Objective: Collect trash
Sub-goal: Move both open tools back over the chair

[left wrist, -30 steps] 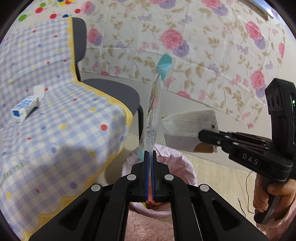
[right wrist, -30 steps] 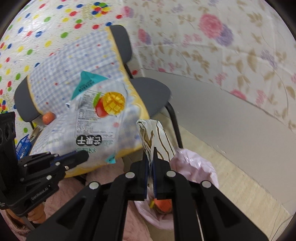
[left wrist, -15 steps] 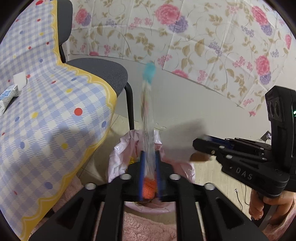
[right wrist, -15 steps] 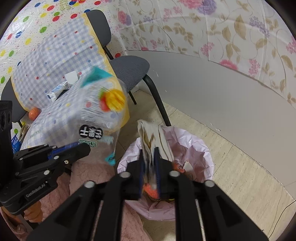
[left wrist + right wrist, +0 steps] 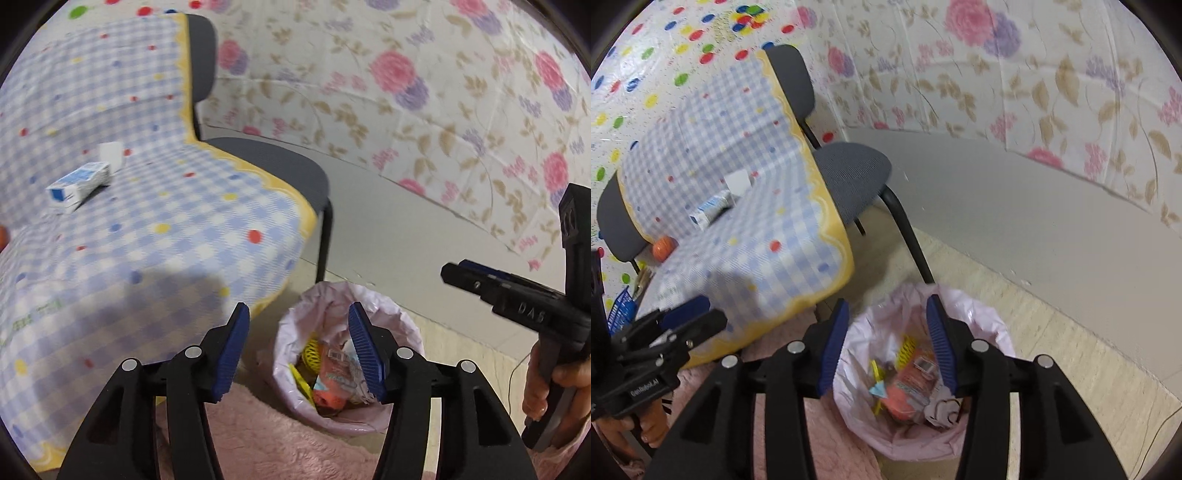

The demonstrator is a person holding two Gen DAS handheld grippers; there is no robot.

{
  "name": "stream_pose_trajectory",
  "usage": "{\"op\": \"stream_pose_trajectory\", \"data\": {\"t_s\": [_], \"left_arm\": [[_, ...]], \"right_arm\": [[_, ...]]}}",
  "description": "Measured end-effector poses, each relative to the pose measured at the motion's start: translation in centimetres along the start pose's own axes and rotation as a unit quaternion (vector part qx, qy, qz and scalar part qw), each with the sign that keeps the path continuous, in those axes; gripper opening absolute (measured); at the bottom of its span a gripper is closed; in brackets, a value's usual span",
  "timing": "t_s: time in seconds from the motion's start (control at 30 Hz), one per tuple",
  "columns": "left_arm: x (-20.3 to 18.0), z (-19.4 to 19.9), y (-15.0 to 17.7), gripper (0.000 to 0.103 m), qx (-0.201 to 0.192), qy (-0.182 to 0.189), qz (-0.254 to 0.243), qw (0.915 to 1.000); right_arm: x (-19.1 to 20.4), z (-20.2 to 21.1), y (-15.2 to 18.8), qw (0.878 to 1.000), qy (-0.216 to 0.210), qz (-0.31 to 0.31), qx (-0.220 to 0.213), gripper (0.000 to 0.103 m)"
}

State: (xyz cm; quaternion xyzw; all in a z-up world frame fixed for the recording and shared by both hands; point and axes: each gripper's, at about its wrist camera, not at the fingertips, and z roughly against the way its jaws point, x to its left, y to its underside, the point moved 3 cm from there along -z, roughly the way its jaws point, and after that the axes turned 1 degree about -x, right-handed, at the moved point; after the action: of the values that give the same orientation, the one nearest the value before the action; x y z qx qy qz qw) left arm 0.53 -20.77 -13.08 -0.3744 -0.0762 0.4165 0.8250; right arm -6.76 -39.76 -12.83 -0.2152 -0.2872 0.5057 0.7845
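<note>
A bin lined with a pink bag (image 5: 291, 325) stands on the floor by the table corner and holds orange, yellow and pale wrappers (image 5: 334, 384). My left gripper (image 5: 297, 350) is open and empty above the bin's left rim. My right gripper (image 5: 886, 339) is open and empty right over the bin (image 5: 982, 317), with the wrappers (image 5: 908, 384) below it. The right gripper also shows at the right of the left wrist view (image 5: 491, 280). A small blue and white carton (image 5: 79, 184) lies on the checked tablecloth (image 5: 147, 221).
A grey chair (image 5: 266, 162) stands behind the bin against the floral wall. A second chair (image 5: 617, 225), an orange ball (image 5: 663, 247) and a blue basket (image 5: 622, 306) sit at the table's far side. A pink rug (image 5: 280, 450) lies below.
Both grippers have opened. The fruit snack bag from the left and the paper wrapper from the right have left the jaws; wrappers lie in the bin.
</note>
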Motion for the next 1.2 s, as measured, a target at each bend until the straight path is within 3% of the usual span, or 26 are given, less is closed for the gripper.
{"op": "stream_pose_trajectory", "data": {"t_s": [0.33, 0.67, 0.93, 1.1, 1.2], "left_arm": [[3.6, 2.3, 0.4, 0.061, -0.017, -0.027, 0.036, 0.9988], [8.3, 4.6, 0.5, 0.064, -0.039, -0.087, 0.066, 0.9932], [13.1, 7.0, -0.8, 0.07, -0.059, -0.155, 0.09, 0.982], [16.0, 7.9, -1.9, 0.074, -0.069, -0.186, 0.098, 0.9752], [17.6, 8.1, -2.8, 0.085, -0.073, -0.199, 0.103, 0.9717]], "right_arm": [[4.7, -0.8, -0.6, 0.999, -0.03, 0.036, 0.003, 0.044], [10.9, -1.4, -3.0, 0.993, -0.067, 0.092, -0.013, 0.044], [15.7, -3.0, -5.2, 0.986, -0.097, 0.136, -0.024, 0.052], [17.9, -4.2, -7.3, 0.982, -0.107, 0.154, -0.035, 0.067], [19.1, -5.2, -8.8, 0.98, -0.111, 0.161, -0.043, 0.074]]}}
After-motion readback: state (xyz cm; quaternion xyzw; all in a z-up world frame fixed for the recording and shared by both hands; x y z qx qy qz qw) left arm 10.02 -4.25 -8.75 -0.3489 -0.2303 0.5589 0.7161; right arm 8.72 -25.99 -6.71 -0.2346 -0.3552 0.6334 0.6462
